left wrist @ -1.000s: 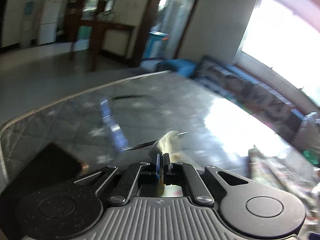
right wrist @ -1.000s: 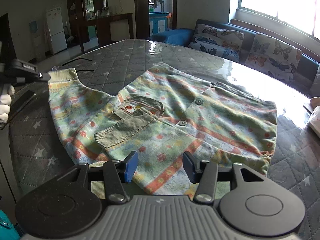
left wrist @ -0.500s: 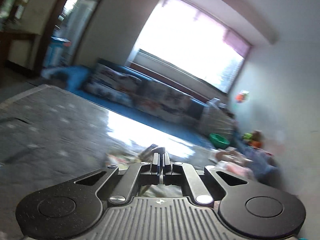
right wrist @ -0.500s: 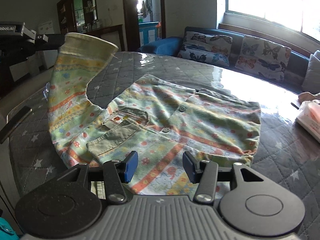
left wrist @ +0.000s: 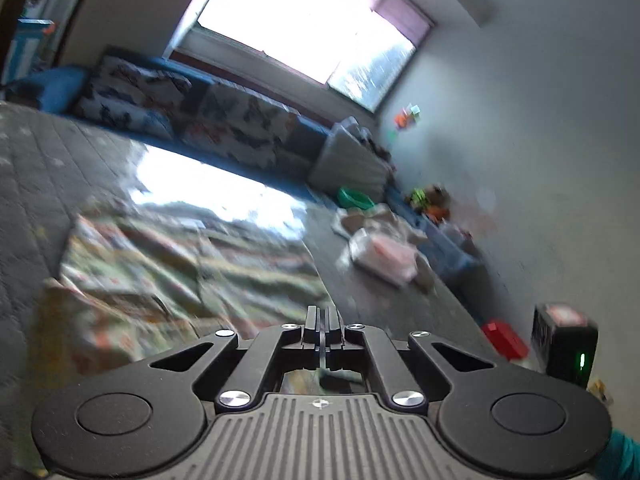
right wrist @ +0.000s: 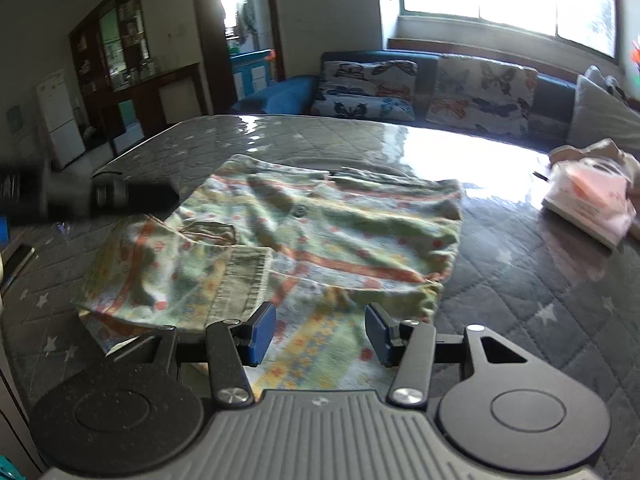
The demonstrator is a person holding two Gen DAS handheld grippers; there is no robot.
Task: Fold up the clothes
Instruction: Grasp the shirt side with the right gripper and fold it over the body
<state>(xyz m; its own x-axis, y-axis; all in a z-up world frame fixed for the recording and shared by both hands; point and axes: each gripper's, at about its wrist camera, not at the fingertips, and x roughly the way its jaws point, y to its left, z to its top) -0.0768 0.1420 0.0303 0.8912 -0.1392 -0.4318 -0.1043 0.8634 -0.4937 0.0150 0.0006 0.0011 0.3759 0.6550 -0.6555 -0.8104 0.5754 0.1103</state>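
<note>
I keep my left claw (left wrist: pixel 322 322) pinched shut on the sleeve (cuff hidden); my right claw (right wrist: pixel 320 334) gapes empty, the shirt (right wrist: pixel 320 240) straight ahead.

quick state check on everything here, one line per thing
left gripper: shut; whether it pinches cloth can't be told
right gripper: open, hovering over the hem, empty
patterned shirt: flat on the quilted table, one sleeve folded across the front
tissue pack: lying at the table's edge
</note>
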